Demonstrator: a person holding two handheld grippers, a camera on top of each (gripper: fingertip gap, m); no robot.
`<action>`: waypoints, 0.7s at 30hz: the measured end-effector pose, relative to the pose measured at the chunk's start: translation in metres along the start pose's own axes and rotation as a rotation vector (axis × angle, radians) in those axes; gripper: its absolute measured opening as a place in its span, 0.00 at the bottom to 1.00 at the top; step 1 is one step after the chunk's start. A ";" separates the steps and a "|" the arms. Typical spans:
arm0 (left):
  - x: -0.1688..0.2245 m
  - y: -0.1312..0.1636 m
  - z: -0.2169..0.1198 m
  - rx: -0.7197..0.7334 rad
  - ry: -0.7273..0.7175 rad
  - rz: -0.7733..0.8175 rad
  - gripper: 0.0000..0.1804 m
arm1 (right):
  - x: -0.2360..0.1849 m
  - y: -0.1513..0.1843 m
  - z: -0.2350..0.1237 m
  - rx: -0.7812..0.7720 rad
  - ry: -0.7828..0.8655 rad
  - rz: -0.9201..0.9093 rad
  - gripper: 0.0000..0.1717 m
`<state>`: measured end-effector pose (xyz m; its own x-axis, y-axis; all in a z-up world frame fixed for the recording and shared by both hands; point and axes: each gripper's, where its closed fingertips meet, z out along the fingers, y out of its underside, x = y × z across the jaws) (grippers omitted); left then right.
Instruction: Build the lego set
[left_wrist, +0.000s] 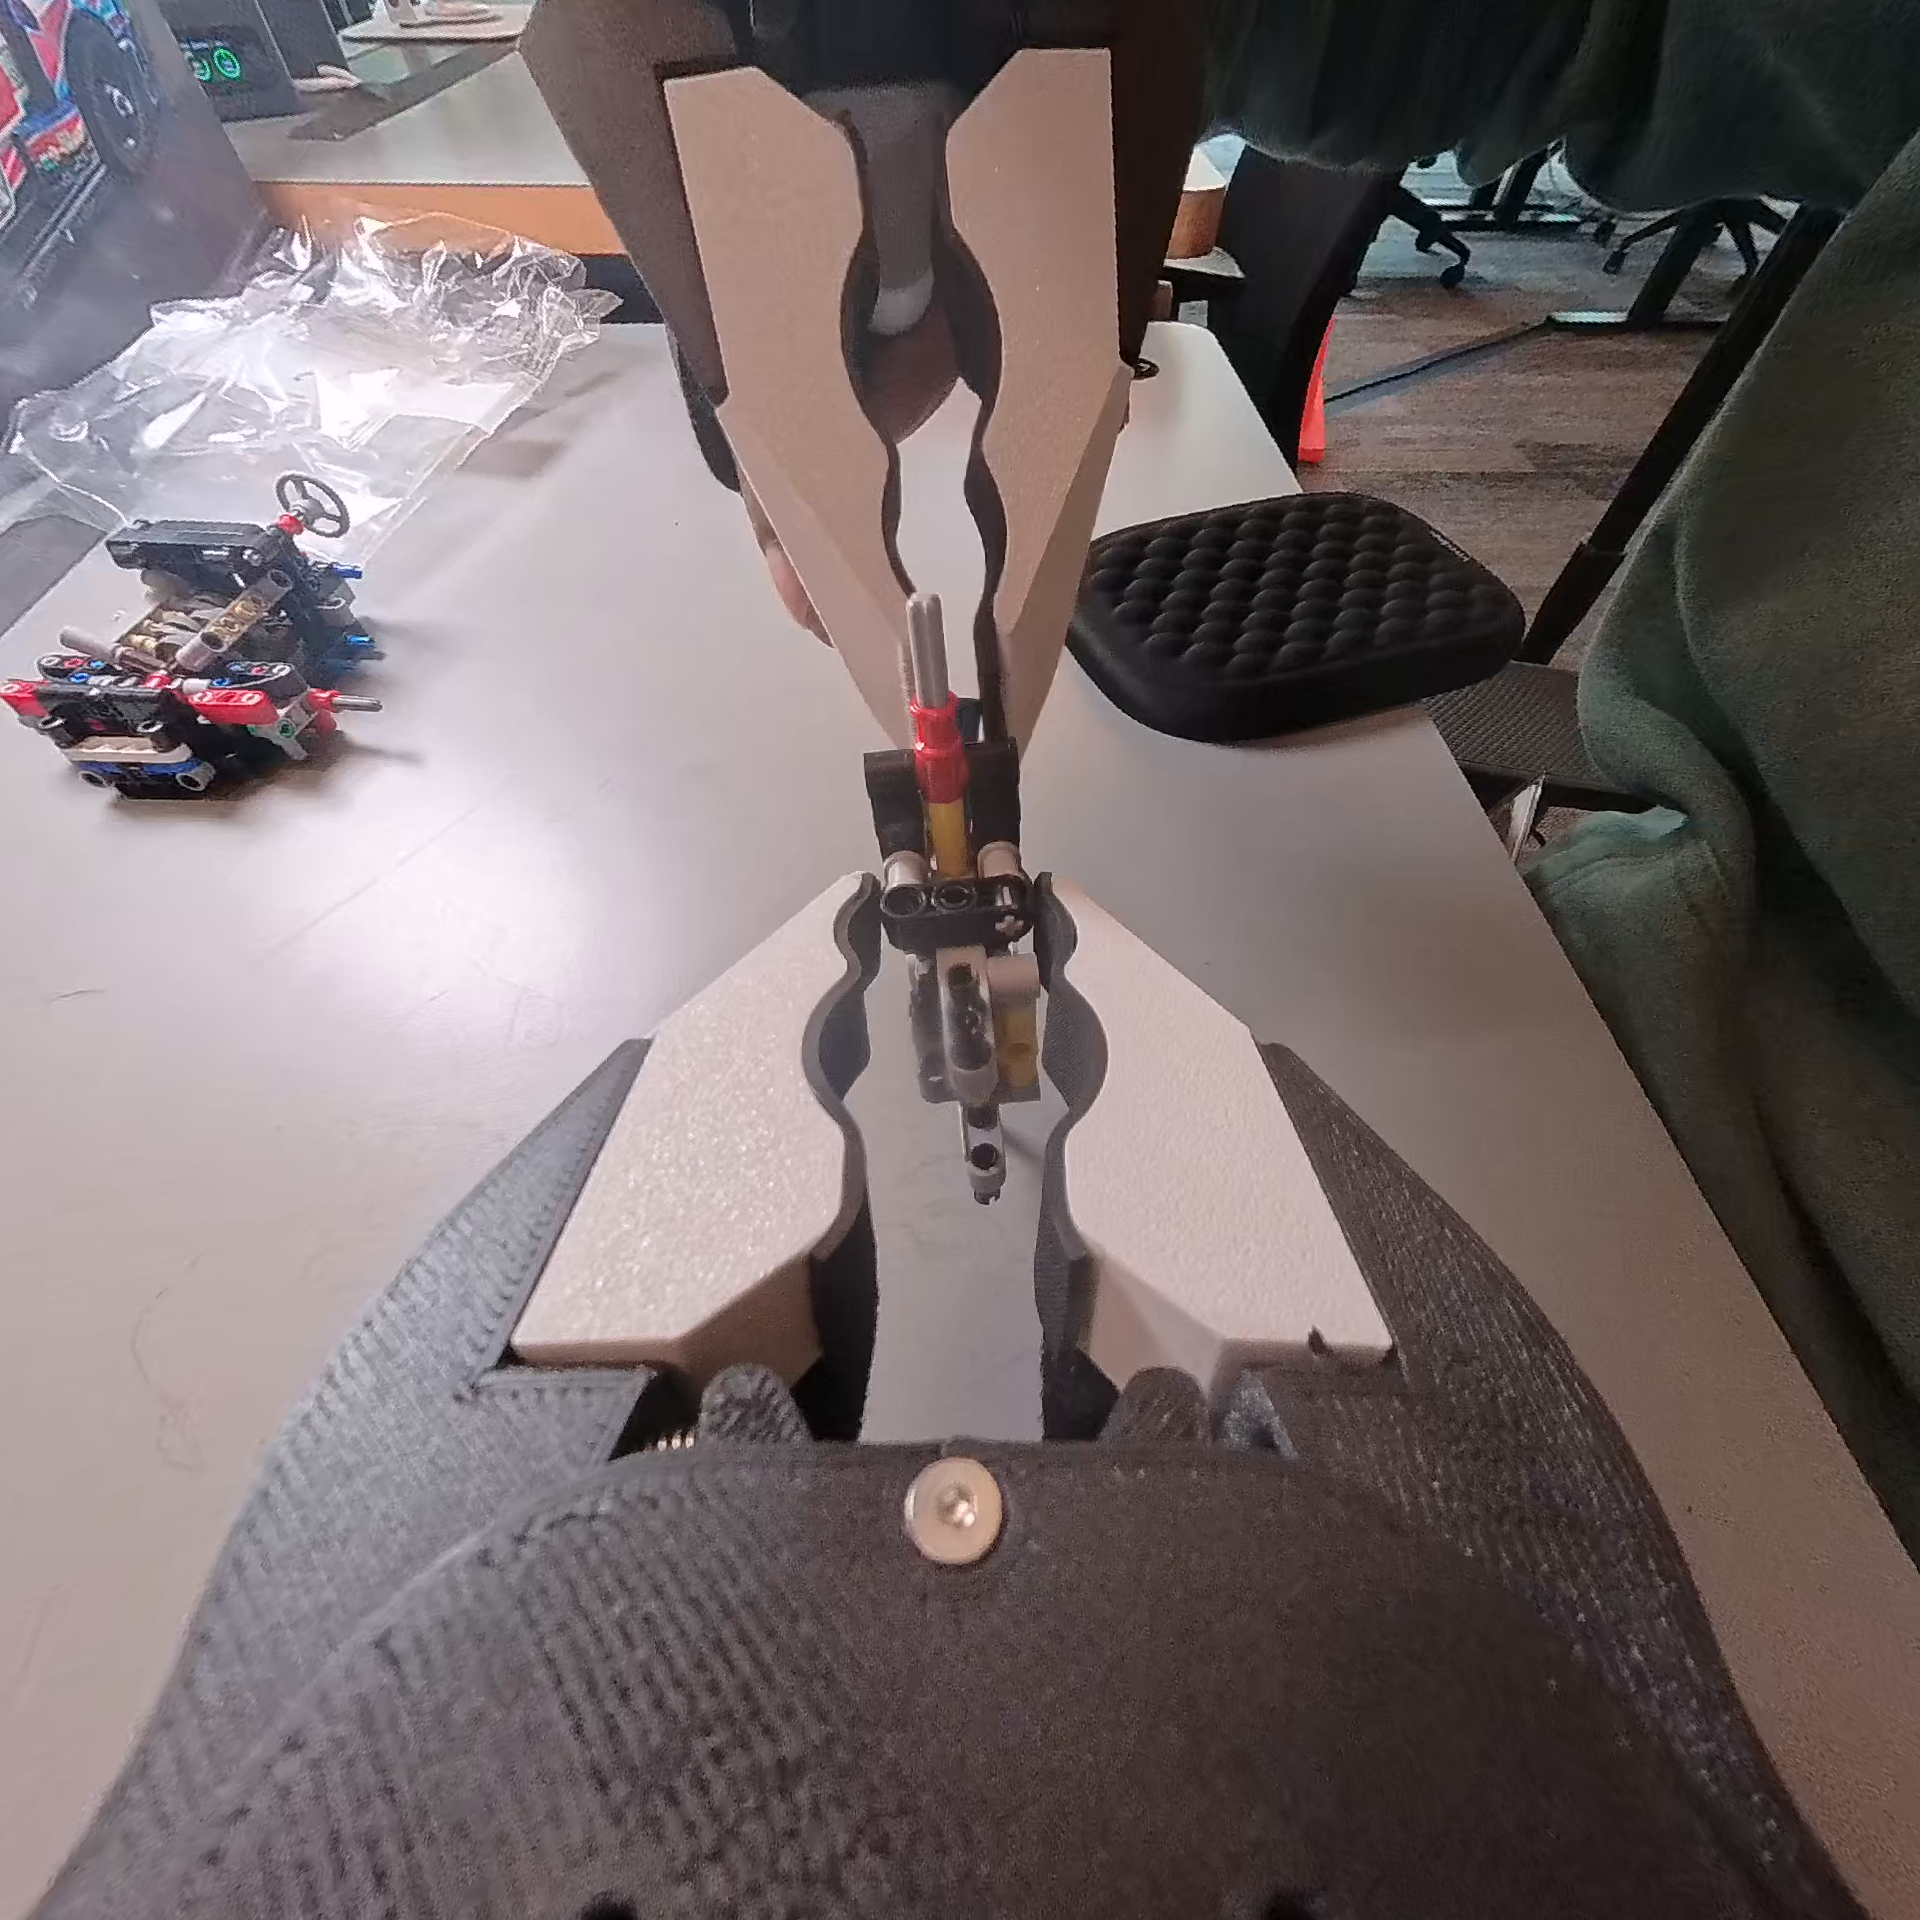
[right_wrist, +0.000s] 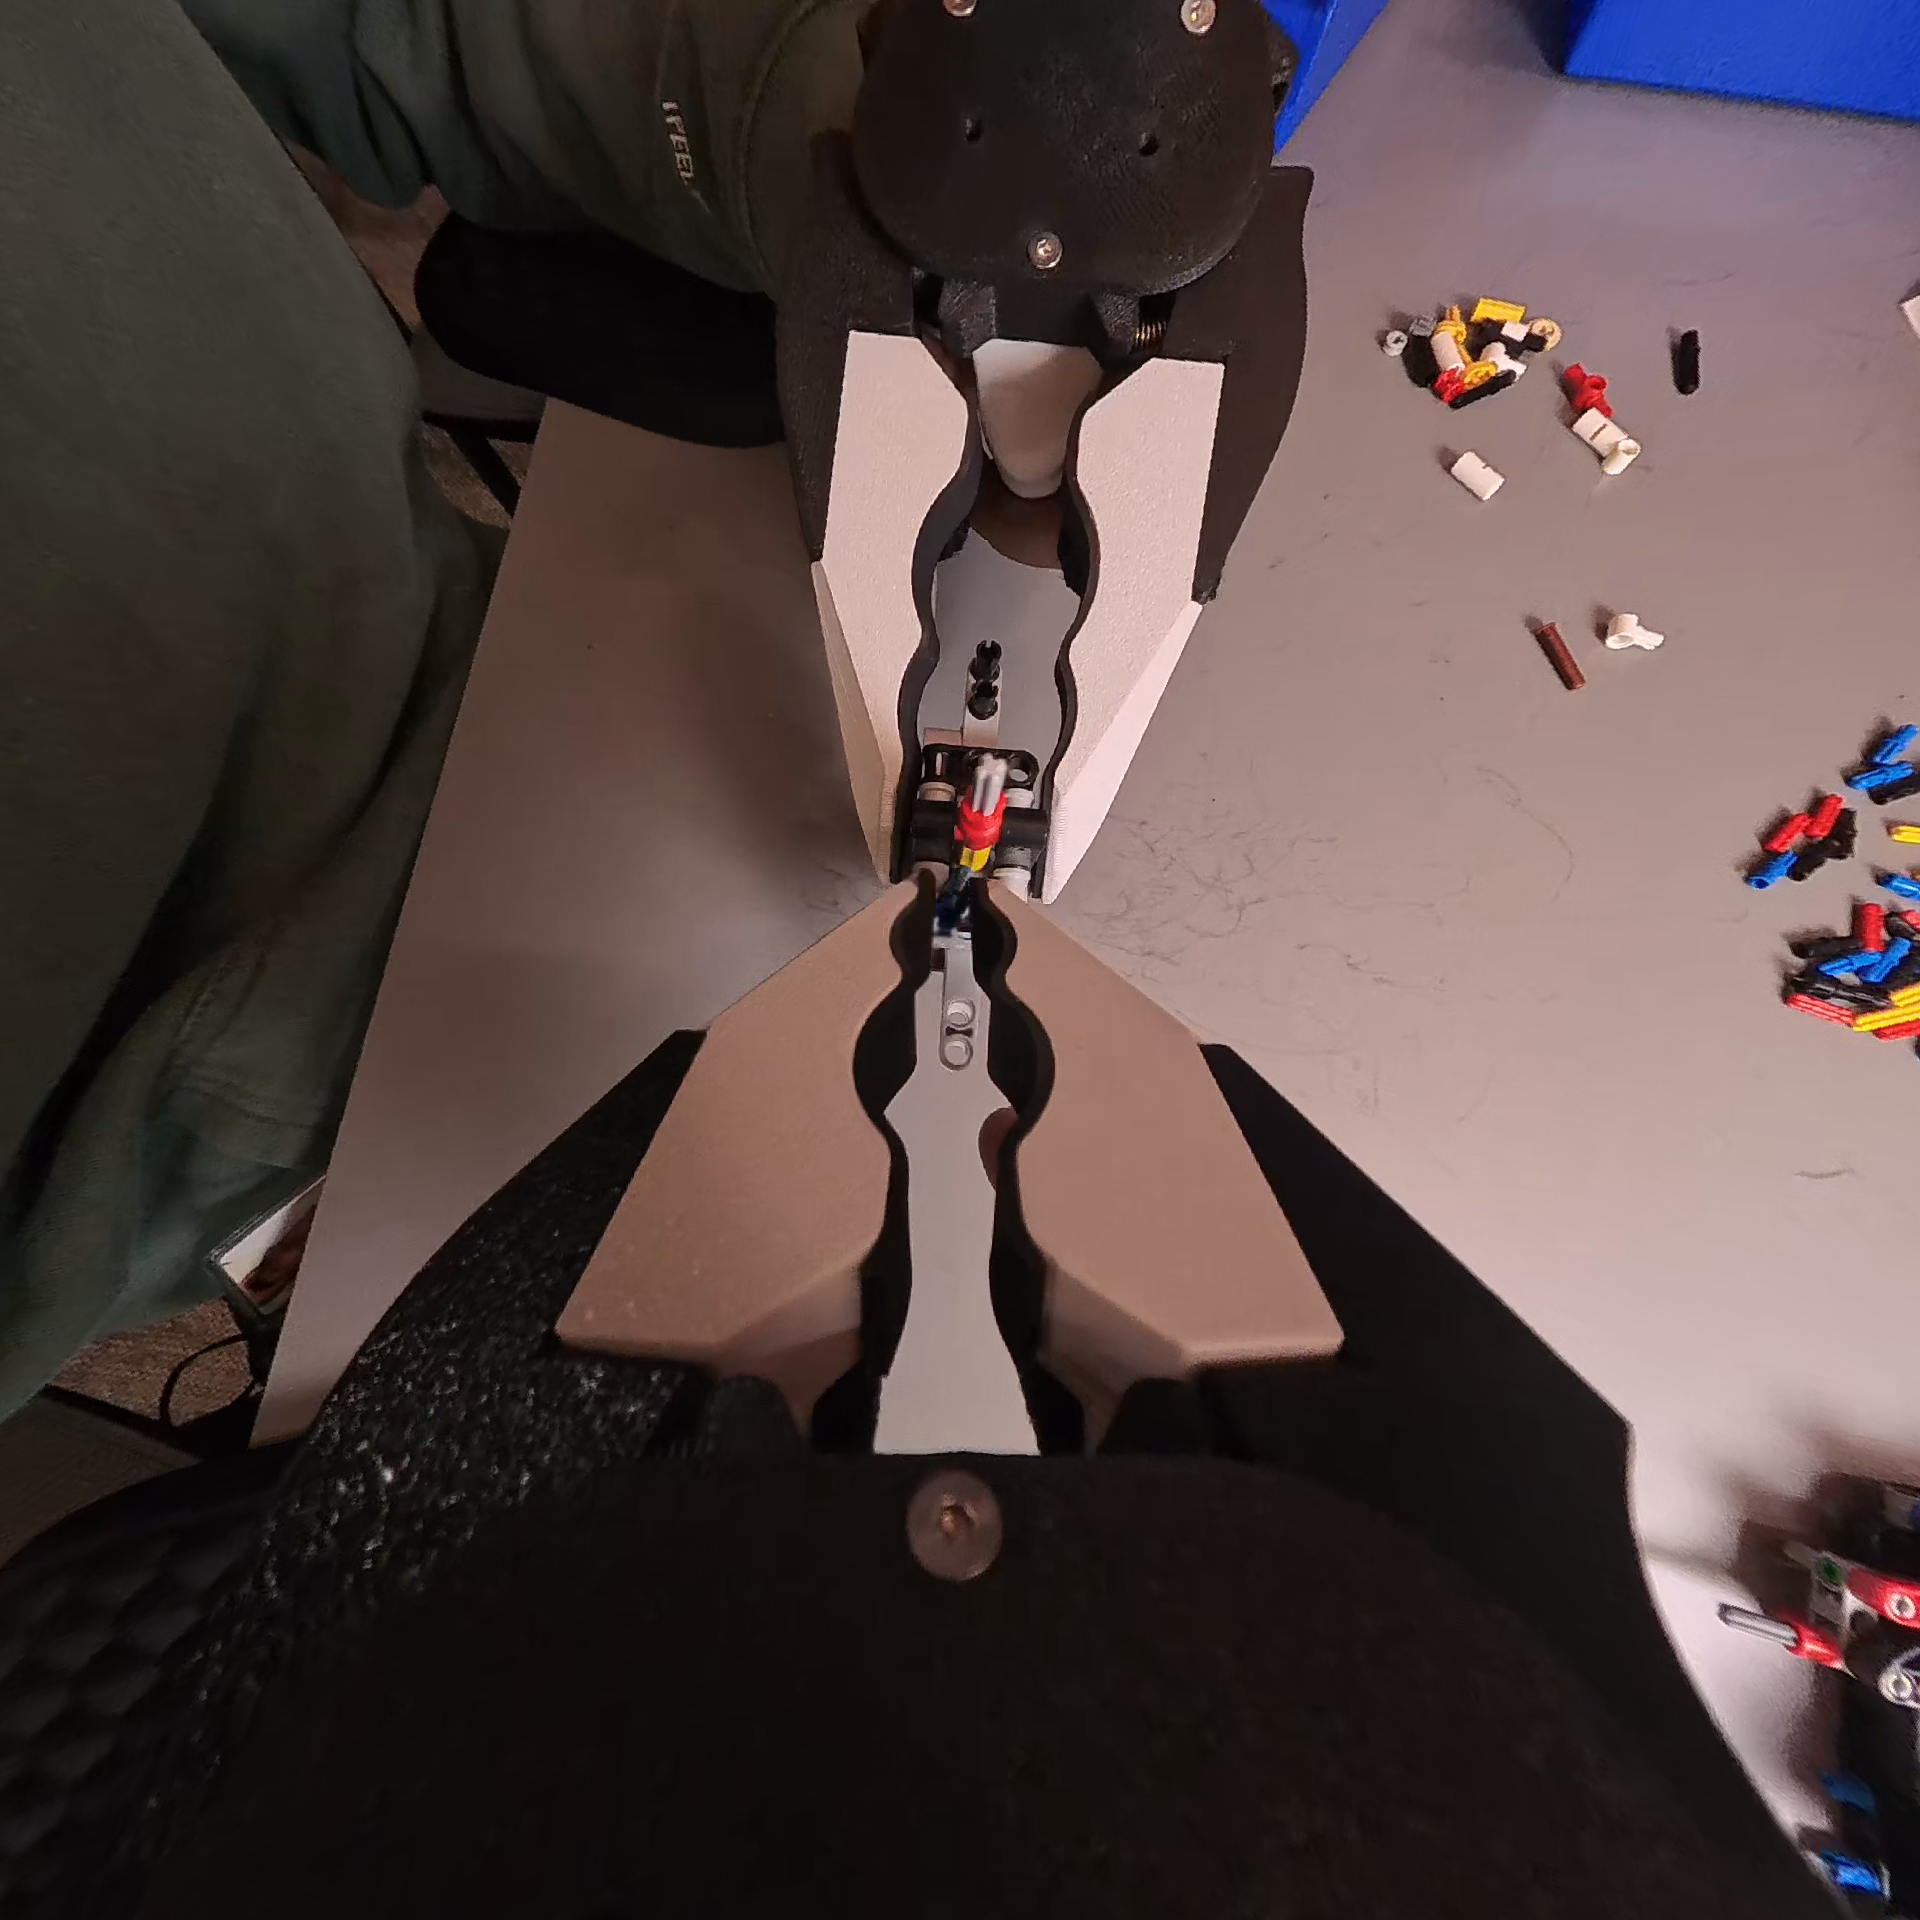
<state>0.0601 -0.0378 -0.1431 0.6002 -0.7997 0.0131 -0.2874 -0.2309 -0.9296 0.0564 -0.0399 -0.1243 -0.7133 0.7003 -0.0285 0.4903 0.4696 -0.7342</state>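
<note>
While the left gripper clamps a small black, grey and yellow toy-brick assembly above the grey table, the right gripper opposite pinches a small blue piece at that assembly's far end.

Grey table. Black-grey-yellow brick assembly with red bush, grey axle. Black bumpy-patterned cushion at right edge. Loose blue, red, yellow pins.

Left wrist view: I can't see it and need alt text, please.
The left tool grips a small black, grey and yellow plastic brick assembly above a grey table, while the right tool meets its grey axle from opposite. A brick-built vehicle chassis sits left.
</note>
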 end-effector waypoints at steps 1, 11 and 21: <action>0.001 0.000 0.000 0.004 0.004 0.002 0.15 | 0.001 0.000 0.000 0.003 0.005 0.002 0.02; 0.001 0.002 0.001 0.015 0.016 0.015 0.15 | 0.002 0.002 0.001 -0.019 0.007 0.030 0.02; 0.002 -0.002 0.003 0.058 -0.008 0.017 0.18 | 0.004 0.002 0.002 -0.100 0.039 0.015 0.01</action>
<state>0.0643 -0.0368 -0.1424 0.6020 -0.7985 -0.0053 -0.2537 -0.1849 -0.9494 0.0532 -0.0376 -0.1271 -0.6861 0.7274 -0.0113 0.5499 0.5084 -0.6627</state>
